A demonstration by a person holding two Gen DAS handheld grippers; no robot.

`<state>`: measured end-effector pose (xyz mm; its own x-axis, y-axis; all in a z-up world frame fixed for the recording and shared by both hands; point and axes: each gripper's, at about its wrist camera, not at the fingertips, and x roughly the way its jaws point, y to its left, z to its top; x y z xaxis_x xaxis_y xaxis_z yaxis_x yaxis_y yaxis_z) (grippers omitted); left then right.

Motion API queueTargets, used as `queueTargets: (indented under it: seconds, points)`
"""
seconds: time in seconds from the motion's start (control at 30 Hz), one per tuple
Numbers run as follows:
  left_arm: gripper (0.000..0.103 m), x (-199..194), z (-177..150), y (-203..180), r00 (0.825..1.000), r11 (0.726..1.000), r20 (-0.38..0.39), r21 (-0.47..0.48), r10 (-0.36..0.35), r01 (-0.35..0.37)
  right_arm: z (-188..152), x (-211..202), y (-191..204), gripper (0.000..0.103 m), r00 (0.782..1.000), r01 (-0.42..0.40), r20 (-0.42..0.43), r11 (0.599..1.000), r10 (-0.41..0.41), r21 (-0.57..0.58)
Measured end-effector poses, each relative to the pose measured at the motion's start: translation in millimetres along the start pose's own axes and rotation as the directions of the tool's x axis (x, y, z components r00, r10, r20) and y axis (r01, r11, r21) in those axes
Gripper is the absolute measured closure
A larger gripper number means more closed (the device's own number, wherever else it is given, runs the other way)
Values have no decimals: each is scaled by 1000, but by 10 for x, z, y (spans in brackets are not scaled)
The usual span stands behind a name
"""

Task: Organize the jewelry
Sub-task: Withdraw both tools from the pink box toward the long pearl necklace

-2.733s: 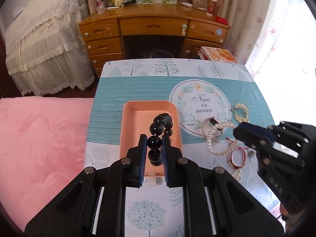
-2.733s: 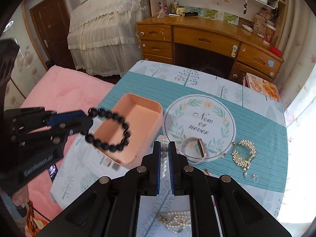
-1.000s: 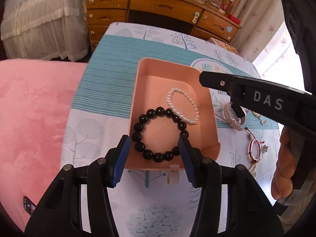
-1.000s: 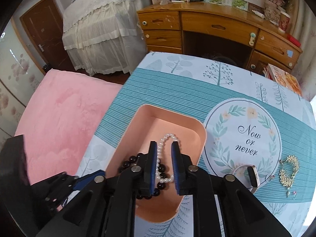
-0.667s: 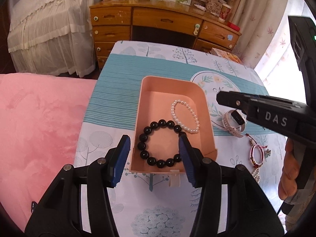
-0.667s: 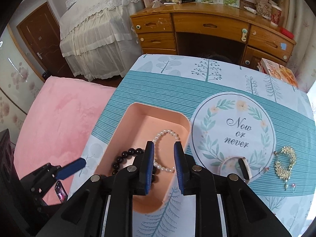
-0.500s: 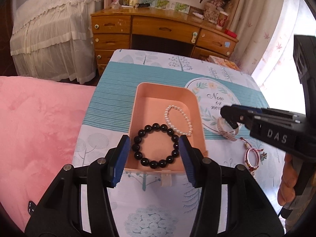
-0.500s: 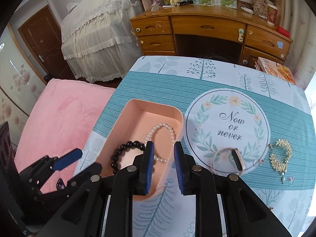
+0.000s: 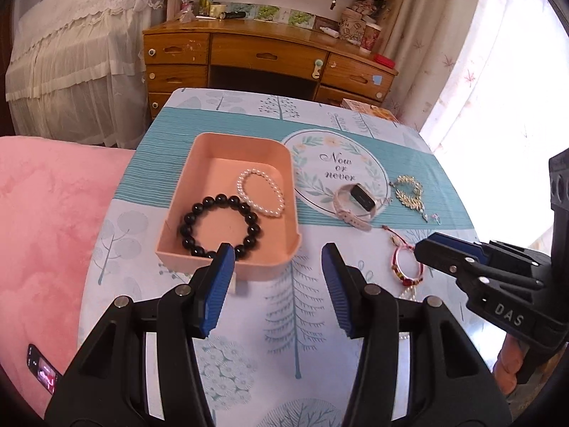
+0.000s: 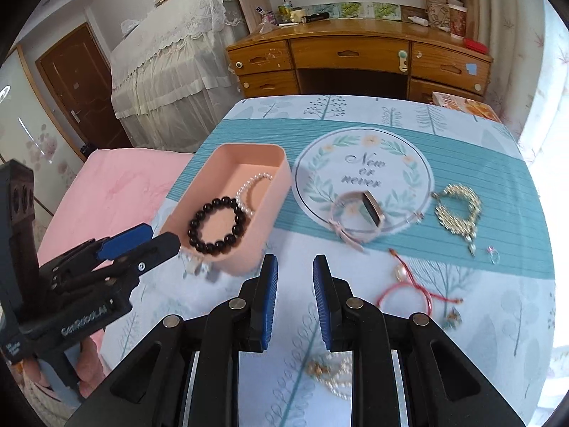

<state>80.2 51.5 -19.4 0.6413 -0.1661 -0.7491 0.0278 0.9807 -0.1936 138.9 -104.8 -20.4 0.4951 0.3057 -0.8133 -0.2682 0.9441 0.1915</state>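
A pink tray (image 9: 177, 195) (image 10: 249, 249) on the patterned cloth holds a black bead bracelet (image 9: 188, 220) (image 10: 193, 229) and a white pearl bracelet (image 9: 261, 210) (image 10: 245, 186). My left gripper (image 9: 277, 259) hovers open and empty over the tray's near right corner. My right gripper (image 10: 295, 263) hangs just right of the tray, its jaws a narrow gap apart with nothing between them. On the cloth to the right lie a pink watch (image 10: 359, 213), a gold bracelet (image 10: 458, 206), a red cord bracelet (image 10: 405, 295) and a pearl strand (image 10: 334, 377).
A small ring (image 10: 493, 254) lies near the gold bracelet. A pink bed cover (image 9: 46, 231) borders the table on the left, with a phone (image 9: 41, 370) on it. A wooden desk (image 9: 266, 53) stands beyond the table's far edge.
The black bracelet left my left gripper and now lies in the tray beside the pearl bracelet. Both grippers have drawn back from the tray, the right one towards the loose jewelry.
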Motion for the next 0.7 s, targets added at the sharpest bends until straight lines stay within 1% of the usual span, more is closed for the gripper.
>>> queueTargets:
  seconds: [0.13, 0.23, 0.3, 0.37, 0.47, 0.6, 0.7]
  points:
    - [55, -40, -91, -176, 1000, 1000, 4, -2, 2, -2, -247, -218, -101, 82, 1000, 7, 22, 1000, -7, 9]
    - [55, -76, -154, -267, 1000, 1000, 9, -10, -17, 17, -411, -381, -186, 77, 999, 7, 37, 1000, -8, 18]
    - [52, -96, -203, -339, 1000, 1000, 20, -5, -15, 15, -515, -488, -235, 72, 998, 17, 55, 1000, -18, 20]
    - [48, -99, -247, -405, 1000, 1000, 31, 5, -6, 6, -590, -565, -270, 70, 997, 35, 70, 999, -36, 15]
    - [42, -72, -293, -474, 999, 1000, 32, 18, 3, -4, -696, -652, -327, 70, 996, 48, 79, 999, -48, 13]
    - [42, -4, -370, -563, 1000, 999, 20, 42, 14, -15, -828, -695, -405, 70, 996, 49, 75, 999, -50, 18]
    - [42, 69, -430, -620, 1000, 998, 5, 65, 19, -20, -944, -691, -450, 70, 995, 66, 70, 998, -67, 18]
